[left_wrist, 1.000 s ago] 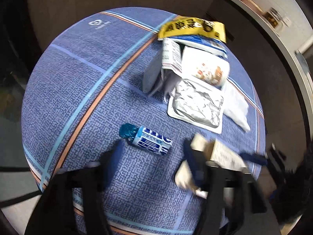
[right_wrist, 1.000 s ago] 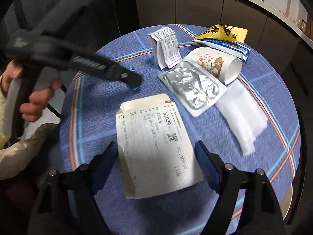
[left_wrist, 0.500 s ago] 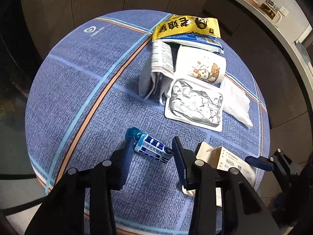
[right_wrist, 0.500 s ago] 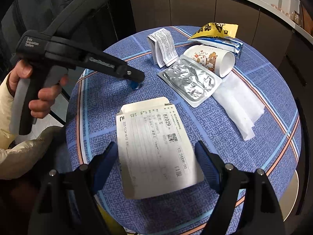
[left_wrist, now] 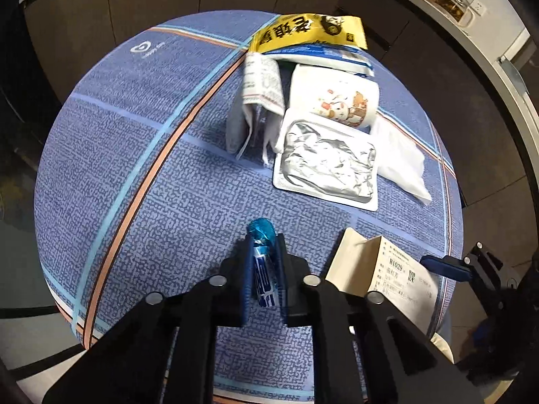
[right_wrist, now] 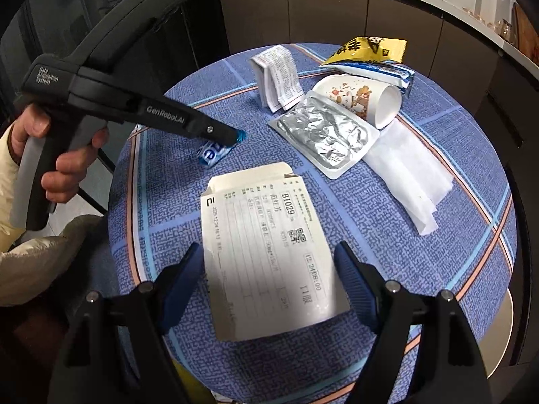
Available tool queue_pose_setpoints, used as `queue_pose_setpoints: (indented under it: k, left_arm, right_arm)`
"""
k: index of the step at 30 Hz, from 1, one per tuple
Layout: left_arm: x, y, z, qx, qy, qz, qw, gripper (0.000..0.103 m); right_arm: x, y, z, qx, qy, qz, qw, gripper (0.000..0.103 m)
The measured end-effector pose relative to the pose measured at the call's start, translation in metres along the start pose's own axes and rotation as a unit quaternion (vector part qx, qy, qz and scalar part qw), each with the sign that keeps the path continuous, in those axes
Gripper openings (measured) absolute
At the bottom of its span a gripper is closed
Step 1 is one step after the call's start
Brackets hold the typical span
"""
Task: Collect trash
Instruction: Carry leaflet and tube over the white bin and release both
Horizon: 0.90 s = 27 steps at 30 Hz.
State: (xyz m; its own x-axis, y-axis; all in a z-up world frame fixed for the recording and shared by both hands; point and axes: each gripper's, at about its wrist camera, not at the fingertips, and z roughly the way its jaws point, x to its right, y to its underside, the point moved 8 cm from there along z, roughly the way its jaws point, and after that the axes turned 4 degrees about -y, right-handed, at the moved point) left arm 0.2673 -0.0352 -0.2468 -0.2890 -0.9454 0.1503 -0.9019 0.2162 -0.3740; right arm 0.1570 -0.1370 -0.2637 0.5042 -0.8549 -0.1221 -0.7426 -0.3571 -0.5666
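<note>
Candy wrapper was clamped between the closed left tongs, angled down at the bench; right tongs gaped wide, empty, straddling a paper envelope.

The right gripper hung with its jaws spread wide on either side of a printed paper envelope, touching neither edge. Ahead and to its left, the left gripper (gripped in a bare hand) pinched a blue candy wrapper against the tablecloth. Farther ahead lay a foil pack, a tipped paper cup touching it, and a white napkin to the right.
</note>
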Motion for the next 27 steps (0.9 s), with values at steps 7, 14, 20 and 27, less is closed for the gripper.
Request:
queue_pose_setpoints:
  k: [7, 14, 20, 27]
  left_arm:
    - [0.031, -0.013, -0.032, 0.034, 0.019, 0.037, 0.9985, 0.009]
    - [0.104, -0.034, -0.053, 0.06, 0.067, 0.099, 0.991, 0.008]
    - [0.212, -0.057, -0.051, 0.075, 0.119, 0.17, 0.9753, 0.009]
    - [0.332, -0.063, 0.003, 0.041, 0.168, 0.217, 0.9608, 0.009]
  right_arm:
    - [0.013, -0.01, -0.034, 0.044, 0.0, 0.032, 0.999, 0.079]
    - [0.063, -0.008, -0.089, 0.092, 0.069, 0.067, 0.991, 0.079]
    - [0.149, 0.043, -0.142, 0.097, 0.162, 0.14, 0.972, 0.079]
    - [0.248, 0.129, -0.164, 0.084, 0.229, 0.242, 0.939, 0.079]
